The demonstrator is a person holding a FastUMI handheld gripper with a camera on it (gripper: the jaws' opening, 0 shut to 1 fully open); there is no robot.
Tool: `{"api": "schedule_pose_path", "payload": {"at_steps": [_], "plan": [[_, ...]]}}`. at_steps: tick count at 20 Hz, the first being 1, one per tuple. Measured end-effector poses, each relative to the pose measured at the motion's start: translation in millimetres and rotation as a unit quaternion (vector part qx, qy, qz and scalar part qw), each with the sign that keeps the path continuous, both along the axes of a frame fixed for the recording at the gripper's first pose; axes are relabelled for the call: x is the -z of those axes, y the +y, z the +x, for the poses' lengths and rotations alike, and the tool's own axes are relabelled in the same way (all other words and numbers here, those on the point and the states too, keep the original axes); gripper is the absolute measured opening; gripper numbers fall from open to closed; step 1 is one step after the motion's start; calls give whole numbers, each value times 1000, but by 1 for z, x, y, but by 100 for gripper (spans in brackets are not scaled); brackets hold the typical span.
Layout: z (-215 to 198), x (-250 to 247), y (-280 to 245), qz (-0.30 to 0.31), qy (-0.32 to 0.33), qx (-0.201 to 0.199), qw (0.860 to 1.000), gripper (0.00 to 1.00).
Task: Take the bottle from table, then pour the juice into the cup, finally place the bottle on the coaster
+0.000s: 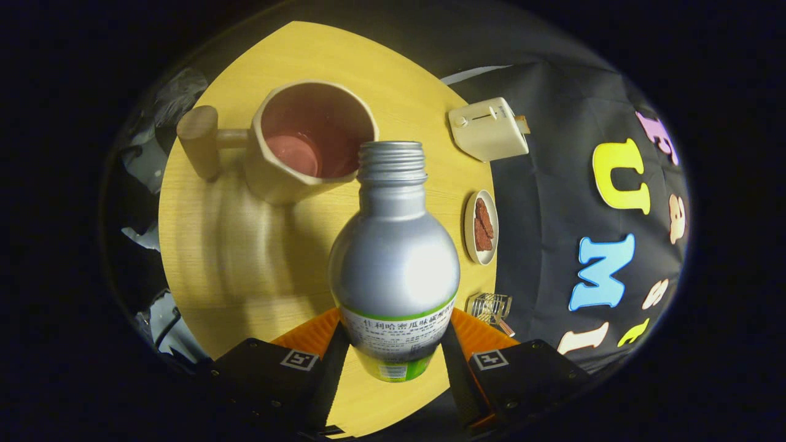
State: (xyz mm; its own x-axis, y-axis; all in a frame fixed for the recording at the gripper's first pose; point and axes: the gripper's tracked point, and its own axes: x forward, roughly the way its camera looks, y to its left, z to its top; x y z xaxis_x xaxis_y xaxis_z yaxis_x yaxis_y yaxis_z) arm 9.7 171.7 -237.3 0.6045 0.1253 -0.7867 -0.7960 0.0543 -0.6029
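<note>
Claw (393,344): closed around the lower body of the bottle (394,264), one finger pressing each side; the bottle is lifted and tipped forward.
Bottle mouth: uncapped, hanging just at the near rim of the cup (312,140), not clearly over the opening.
Cup: stands on the worktop (233,258), pinkish inside; whether it holds juice I cannot tell.
Spill risk: tipping further from here may send juice down the cup's outer wall.
Slip risk: the smooth metal body could slide between the fingers.
Nearby: a small dish (481,227) beside the bottle.
</note>
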Motion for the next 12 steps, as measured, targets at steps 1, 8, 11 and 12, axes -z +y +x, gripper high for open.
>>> {"api": "schedule_pose_path", "payload": {"at_steps": [1,8,11,12], "plan": [[0,1,-2,18,7,14,1000,77],[10,10,0,160,56,105,980,77],[21,12,0,205,68,130,968,77],[25,11,1,222,70,136,963,76]]}}
